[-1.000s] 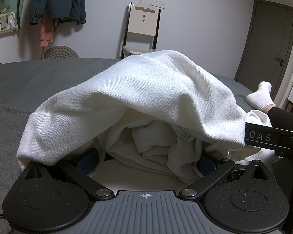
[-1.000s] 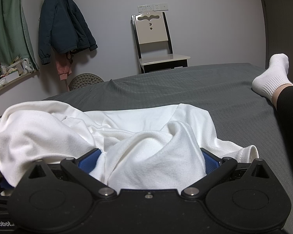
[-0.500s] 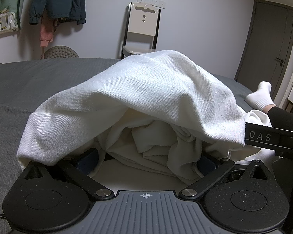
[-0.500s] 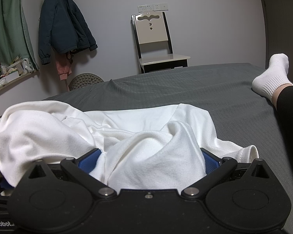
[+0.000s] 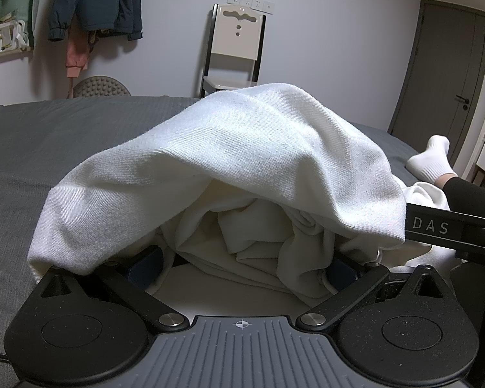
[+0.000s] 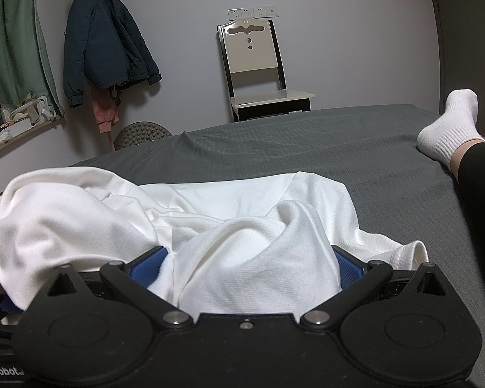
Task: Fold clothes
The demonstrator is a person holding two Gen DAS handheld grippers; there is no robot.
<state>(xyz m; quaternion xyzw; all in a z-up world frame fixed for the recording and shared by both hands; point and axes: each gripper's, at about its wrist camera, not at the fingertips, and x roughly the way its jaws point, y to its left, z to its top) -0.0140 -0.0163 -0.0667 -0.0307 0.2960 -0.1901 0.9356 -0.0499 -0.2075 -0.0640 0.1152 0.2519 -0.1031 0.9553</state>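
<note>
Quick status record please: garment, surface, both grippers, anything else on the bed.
garment: white garment, bunched, not folded
surface: grey bed
left gripper: jaws apart, cloth draped over and between them
right gripper: jaws apart, cloth bunched between the blue pads
also on bed: person's leg, white sock, right of the garment

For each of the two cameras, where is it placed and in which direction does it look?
Left wrist: sits on the left gripper, low on the grey bed; faces the bunched white garment and the chair; a socked foot shows at right.
Right wrist: sits on the right gripper, facing across the bed toward the same wall; its blue-padded fingers stand wide apart with cloth between.
Shared: garment, bed, chair, hanging dark jacket, foot.
</note>
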